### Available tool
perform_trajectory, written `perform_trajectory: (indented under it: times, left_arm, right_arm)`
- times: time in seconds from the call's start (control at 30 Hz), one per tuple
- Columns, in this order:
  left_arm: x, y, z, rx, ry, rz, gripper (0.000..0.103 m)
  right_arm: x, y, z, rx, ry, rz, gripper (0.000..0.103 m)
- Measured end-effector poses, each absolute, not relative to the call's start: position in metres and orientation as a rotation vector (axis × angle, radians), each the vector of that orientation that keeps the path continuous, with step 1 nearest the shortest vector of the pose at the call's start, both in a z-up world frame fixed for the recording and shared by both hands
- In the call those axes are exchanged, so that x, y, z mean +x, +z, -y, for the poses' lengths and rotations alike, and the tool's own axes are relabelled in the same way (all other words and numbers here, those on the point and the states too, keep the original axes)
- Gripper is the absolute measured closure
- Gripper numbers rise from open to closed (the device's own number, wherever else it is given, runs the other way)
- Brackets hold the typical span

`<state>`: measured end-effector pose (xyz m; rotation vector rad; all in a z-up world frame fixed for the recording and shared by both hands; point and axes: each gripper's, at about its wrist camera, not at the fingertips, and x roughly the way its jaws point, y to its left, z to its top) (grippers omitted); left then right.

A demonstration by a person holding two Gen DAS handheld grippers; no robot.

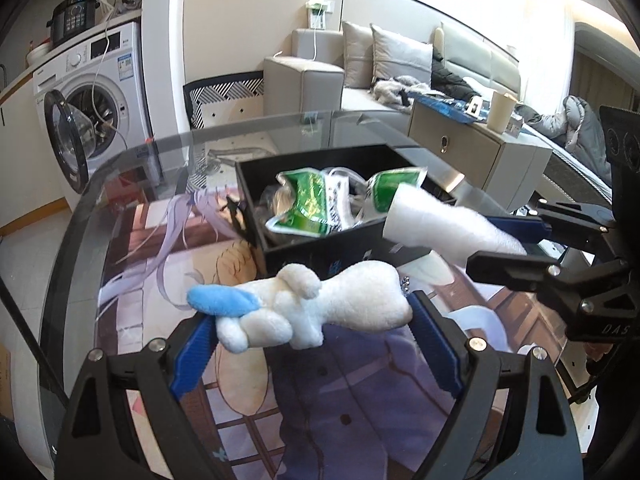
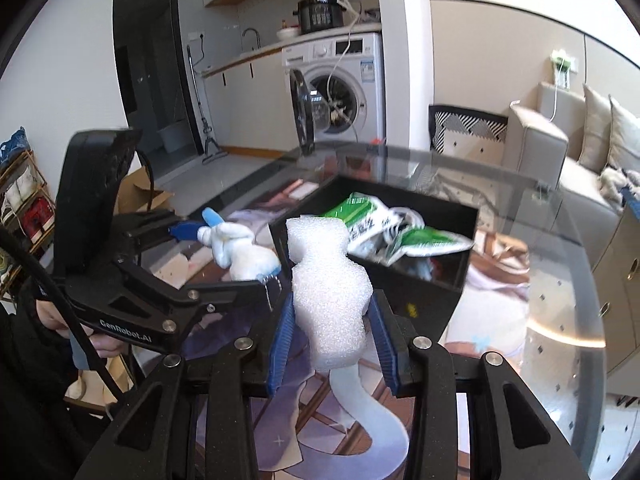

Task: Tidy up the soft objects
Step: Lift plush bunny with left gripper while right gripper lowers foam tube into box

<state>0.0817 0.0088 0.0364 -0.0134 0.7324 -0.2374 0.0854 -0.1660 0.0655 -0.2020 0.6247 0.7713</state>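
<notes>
Left gripper (image 1: 312,316): jaws spread wide, clamped on white plush toy (image 1: 320,306). Right gripper (image 2: 332,320): jaws narrowed, pinching white foam piece (image 2: 328,280); foam's lower end is hidden.

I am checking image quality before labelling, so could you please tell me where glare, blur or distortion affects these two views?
Left wrist view: fisheye bends the glass table edge; its top mirrors the room; the plush toy is sharp. Right wrist view: a bright glare patch sits on the glass at right; the foam piece is sharp; the black box looks slightly soft.
</notes>
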Motion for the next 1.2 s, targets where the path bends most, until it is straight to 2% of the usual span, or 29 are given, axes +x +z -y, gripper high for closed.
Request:
perform_trajectory:
  times: [0.6, 1.07, 1.2]
  left_arm:
    - [0.113, 0.065, -0.001, -0.033, -0.228, -0.651, 0.014]
    - [0.153, 0.053, 0.003, -0.039, -0.181, -0.678, 0.013]
    - [0.158, 0.048, 0.005, -0.033, -0.175, -0.696, 0.012]
  right_arm:
    - [0.107, 0.097, 0.176, -0.146, 0.629, -0.591, 0.065]
    - [0.157, 0.082, 0.162, -0.127, 0.569, -0.642, 0.065]
    - [0.167, 0.079, 0.163, -0.115, 0.571, -0.647, 0.056]
